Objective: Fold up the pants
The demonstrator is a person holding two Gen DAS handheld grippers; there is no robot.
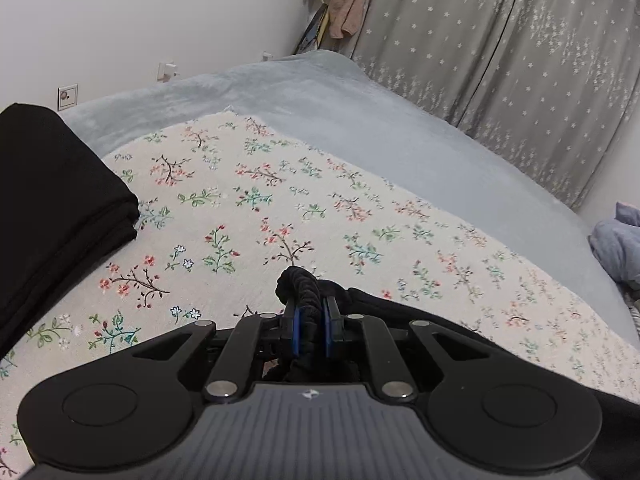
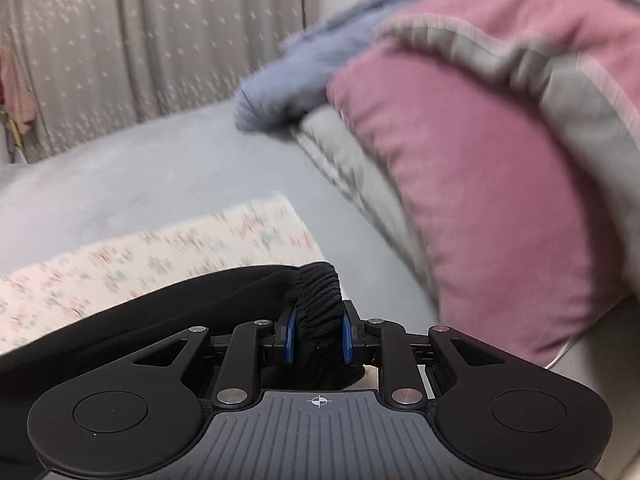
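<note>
I saw black pants (image 2: 318, 316) between blue pads (image 2: 347, 340), a cream floral-print cloth (image 1: 280, 200) over grey-blue bedding (image 1: 360, 120), a pink pillow (image 2: 480, 220) right, star-patterned grey curtains (image 1: 500, 60) far.

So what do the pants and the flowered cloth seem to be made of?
Pants: black stretch knit, matte; the waistband is gathered in ribs, probably elastic. Flowered cloth: thin woven fabric, perhaps cotton or linen, matte, lying flat; whether the flowers are printed or stitched is unclear.

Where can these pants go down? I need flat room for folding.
The floral cloth lies bare between the folded black stack and the grey blanket. Crowded toward the pink pillow and blue garment.
</note>
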